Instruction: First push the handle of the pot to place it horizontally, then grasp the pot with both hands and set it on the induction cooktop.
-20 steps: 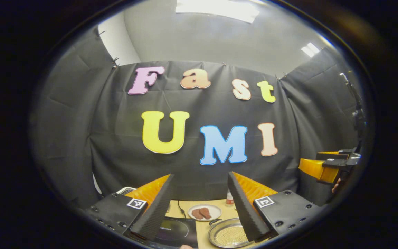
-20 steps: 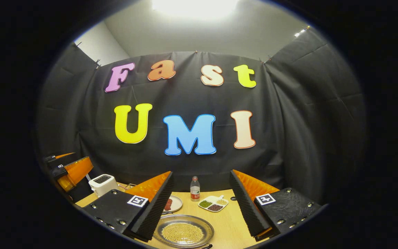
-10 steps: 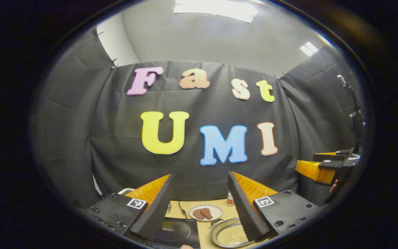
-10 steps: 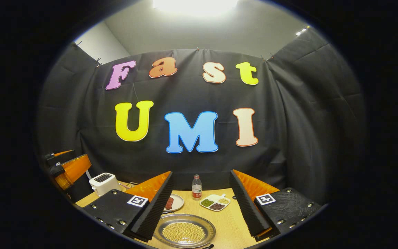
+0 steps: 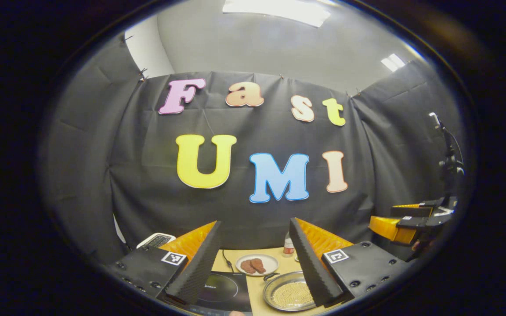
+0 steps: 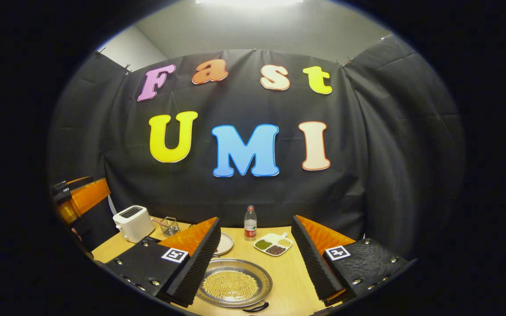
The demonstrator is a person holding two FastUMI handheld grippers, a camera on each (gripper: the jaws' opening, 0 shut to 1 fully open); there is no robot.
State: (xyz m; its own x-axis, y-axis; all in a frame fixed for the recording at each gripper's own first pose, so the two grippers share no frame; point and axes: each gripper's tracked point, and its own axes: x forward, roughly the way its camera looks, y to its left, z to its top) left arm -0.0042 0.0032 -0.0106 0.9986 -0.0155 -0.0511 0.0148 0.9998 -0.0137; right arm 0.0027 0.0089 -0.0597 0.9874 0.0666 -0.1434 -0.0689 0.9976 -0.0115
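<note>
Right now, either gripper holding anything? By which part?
Nothing held. Left gripper and right gripper are both open, above the pot without touching it.

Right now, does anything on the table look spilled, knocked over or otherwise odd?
Nothing stands out. The pot sits flat on the table with its beans inside; its handle points toward the camera, not yet horizontal. The bottle and toaster stand upright, and the induction cooktop is bare.

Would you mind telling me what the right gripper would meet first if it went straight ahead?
Probably the booth wall. The right gripper, open, points above the pot and table, though depth is unclear.
</note>
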